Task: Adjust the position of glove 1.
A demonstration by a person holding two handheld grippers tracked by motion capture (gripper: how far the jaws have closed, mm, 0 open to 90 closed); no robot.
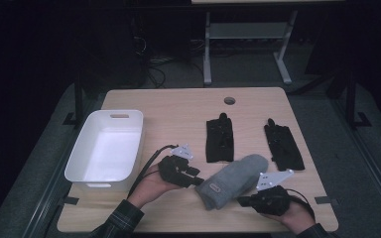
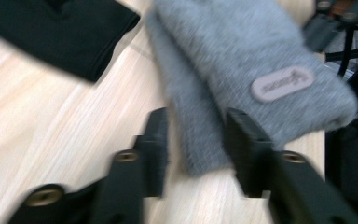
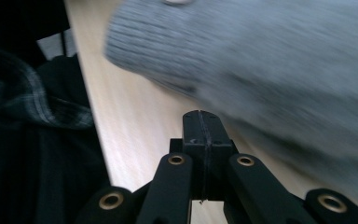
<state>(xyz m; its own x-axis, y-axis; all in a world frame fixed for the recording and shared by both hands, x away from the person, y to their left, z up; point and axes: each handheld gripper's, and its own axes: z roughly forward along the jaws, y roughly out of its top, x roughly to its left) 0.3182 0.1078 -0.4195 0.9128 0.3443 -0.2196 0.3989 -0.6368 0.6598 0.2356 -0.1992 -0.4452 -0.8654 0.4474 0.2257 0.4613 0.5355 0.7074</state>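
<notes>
My left tongs (image 2: 193, 140) are straddling, unclenched, the fuzzy grey knitted mitten (image 1: 232, 180), lying diagonally, tip toward the frame's upper right; my right tongs (image 3: 201, 128) are clenched empty.

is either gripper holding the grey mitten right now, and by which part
The left gripper has the grey mitten's cuff edge between its partly open jaws; whether the pads press cannot be told. The right gripper is shut with nothing between its jaws, beside the mitten.
</notes>
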